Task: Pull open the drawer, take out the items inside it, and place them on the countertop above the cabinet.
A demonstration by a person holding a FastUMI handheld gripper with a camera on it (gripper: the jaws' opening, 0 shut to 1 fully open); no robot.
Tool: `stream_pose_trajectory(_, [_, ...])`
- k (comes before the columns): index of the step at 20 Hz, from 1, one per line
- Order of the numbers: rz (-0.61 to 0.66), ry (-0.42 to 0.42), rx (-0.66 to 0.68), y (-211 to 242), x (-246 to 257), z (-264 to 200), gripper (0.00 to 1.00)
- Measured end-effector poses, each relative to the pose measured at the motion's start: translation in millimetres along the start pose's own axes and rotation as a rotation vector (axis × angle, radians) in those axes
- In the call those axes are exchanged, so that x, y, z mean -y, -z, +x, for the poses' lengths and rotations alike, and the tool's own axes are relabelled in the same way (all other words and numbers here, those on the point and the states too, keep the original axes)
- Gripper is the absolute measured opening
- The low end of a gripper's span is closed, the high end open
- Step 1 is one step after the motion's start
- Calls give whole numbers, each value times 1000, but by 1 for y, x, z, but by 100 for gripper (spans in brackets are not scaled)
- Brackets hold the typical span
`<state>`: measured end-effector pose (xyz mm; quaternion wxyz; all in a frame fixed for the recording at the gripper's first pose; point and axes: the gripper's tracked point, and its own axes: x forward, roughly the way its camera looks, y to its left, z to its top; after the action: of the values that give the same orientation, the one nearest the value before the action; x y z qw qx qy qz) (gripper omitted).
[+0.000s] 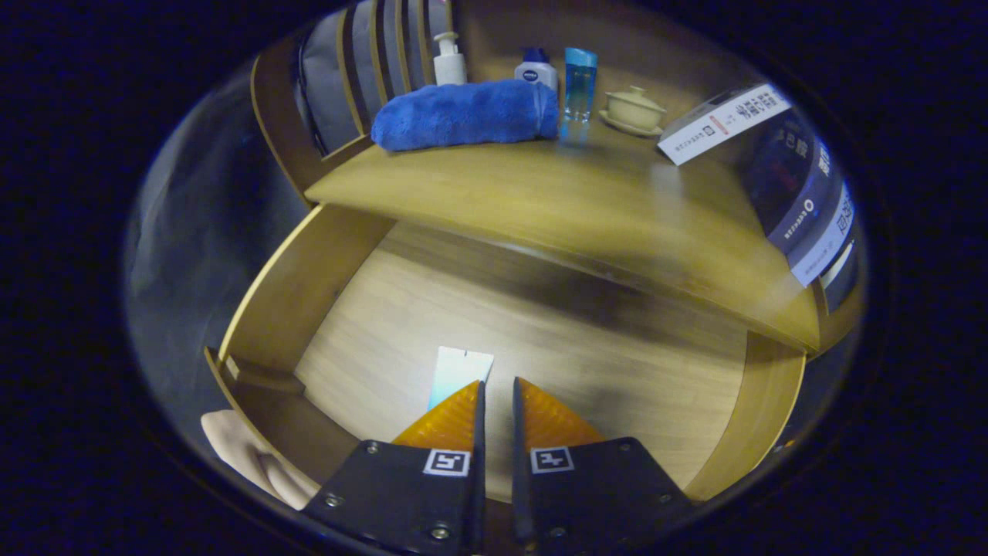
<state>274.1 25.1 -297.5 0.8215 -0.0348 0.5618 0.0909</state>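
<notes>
Drawer (pixel 309 293): pulled open, pale wood floor, wooden side walls left and right.
Tube (pixel 460 374): flat, white fading to pale blue, lying on the drawer floor just ahead of the left finger, its near end hidden behind it.
Gripper (pixel 496 395): over the drawer, fingers nearly together with a thin gap, gripping nothing.
Worktop (pixel 540 201): above the drawer; far side carries a rolled blue towel (pixel 467 114), pump bottle (pixel 449 60), blue bottle (pixel 579 86), lidded cup (pixel 634 108).
</notes>
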Motion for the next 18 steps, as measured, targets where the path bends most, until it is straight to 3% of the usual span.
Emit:
stream_pose_trajectory(4, [-6,-30,-35,10,-15,3,15])
stream_pose_trajectory(8, [-20,-60,-99,22,-36,15,79])
stream_pose_trajectory(14, [-77,-17,-259,53,-45,43,98])
stream_pose_trajectory(18, [-140,22,-293,57,-43,47,99])
